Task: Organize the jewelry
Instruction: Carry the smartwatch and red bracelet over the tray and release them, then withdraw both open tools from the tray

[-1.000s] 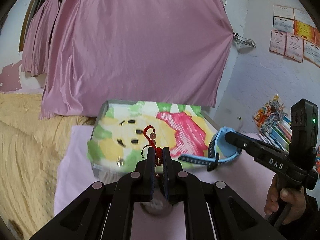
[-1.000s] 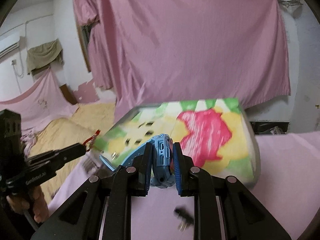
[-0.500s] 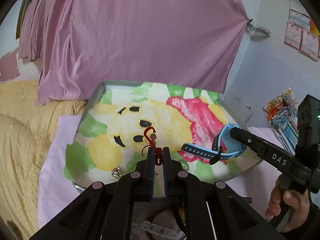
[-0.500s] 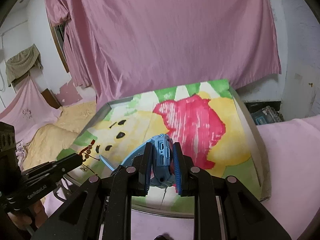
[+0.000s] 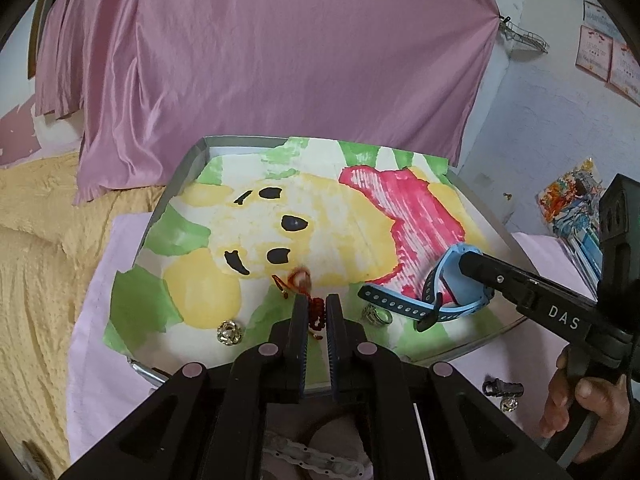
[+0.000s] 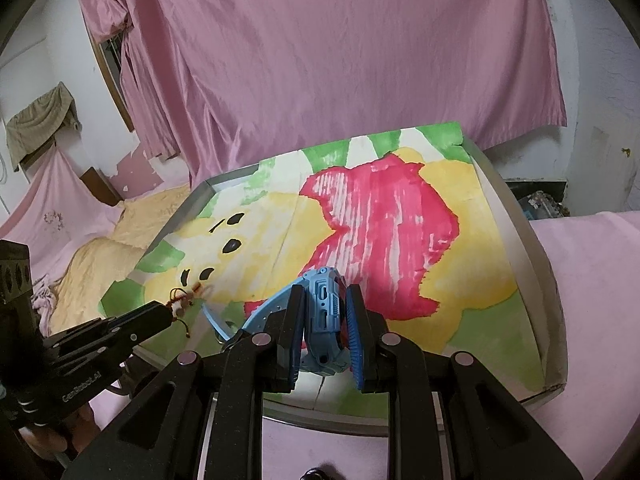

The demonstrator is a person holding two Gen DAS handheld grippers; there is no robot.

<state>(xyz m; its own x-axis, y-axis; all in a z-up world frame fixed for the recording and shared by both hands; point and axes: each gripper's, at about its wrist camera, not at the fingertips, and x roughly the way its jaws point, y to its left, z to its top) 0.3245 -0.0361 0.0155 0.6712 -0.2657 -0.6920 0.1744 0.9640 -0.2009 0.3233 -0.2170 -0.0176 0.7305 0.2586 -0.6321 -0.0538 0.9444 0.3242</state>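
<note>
Clamping jaws: left gripper [image 5: 317, 307] pinches beaded red cord [image 5: 315, 312]; right gripper [image 6: 325, 307] grips ridged blue watch [image 6: 325, 312].

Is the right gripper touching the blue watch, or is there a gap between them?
Touching. In the right wrist view, the right gripper has both finger pads pressed against the sides of the blue watch body, with no gap visible on either side.

Light: soft, even indoor, no hard shadows | Glare: faint sheen on pink curtain [image 5: 280, 60] | Blur: red beaded charm [image 5: 298, 280] tip smeared, the rest crisp | Edges: strong fisheye bending, black corner vignette, both views
</note>
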